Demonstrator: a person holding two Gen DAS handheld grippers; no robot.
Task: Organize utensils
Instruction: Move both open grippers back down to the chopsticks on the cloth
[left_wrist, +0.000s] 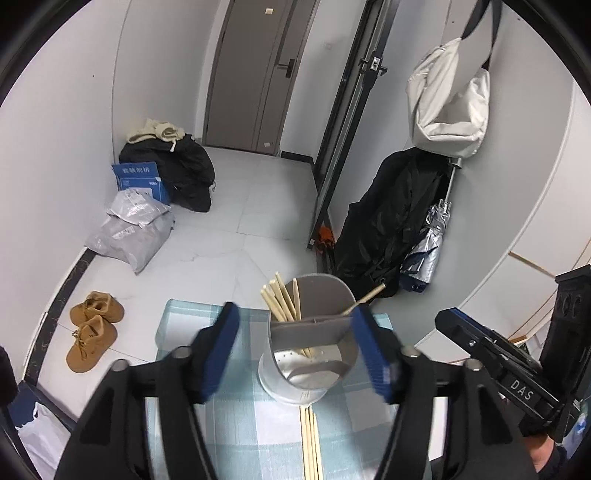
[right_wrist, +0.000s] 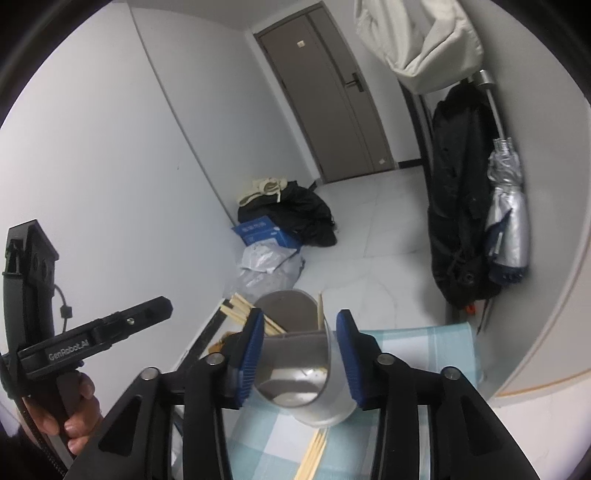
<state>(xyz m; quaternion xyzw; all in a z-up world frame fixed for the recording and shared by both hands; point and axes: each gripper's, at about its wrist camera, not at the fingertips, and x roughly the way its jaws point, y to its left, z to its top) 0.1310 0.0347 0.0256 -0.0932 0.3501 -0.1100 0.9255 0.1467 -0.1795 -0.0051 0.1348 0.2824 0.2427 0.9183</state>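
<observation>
A grey utensil holder (left_wrist: 310, 369) with a divider stands on a small table with a pale blue checked cloth (left_wrist: 243, 424). Several wooden chopsticks (left_wrist: 282, 299) lean in its far compartment, and one more (left_wrist: 364, 297) tilts out to the right. Loose chopsticks (left_wrist: 310, 443) lie on the cloth in front of the holder. My left gripper (left_wrist: 293, 310) is open, its blue pads apart and nothing between them. My right gripper (right_wrist: 300, 314) is open too. The holder (right_wrist: 295, 373) shows between its fingers, which do not grip it. Loose chopsticks (right_wrist: 314, 454) lie below.
The table's far edge drops to a white tiled floor. Brown shoes (left_wrist: 94, 328) and grey parcel bags (left_wrist: 133, 229) lie at the left. A black coat (left_wrist: 391, 225) and a folded umbrella (left_wrist: 432, 240) hang at the right. A hand (right_wrist: 74, 417) holds the left gripper's handle.
</observation>
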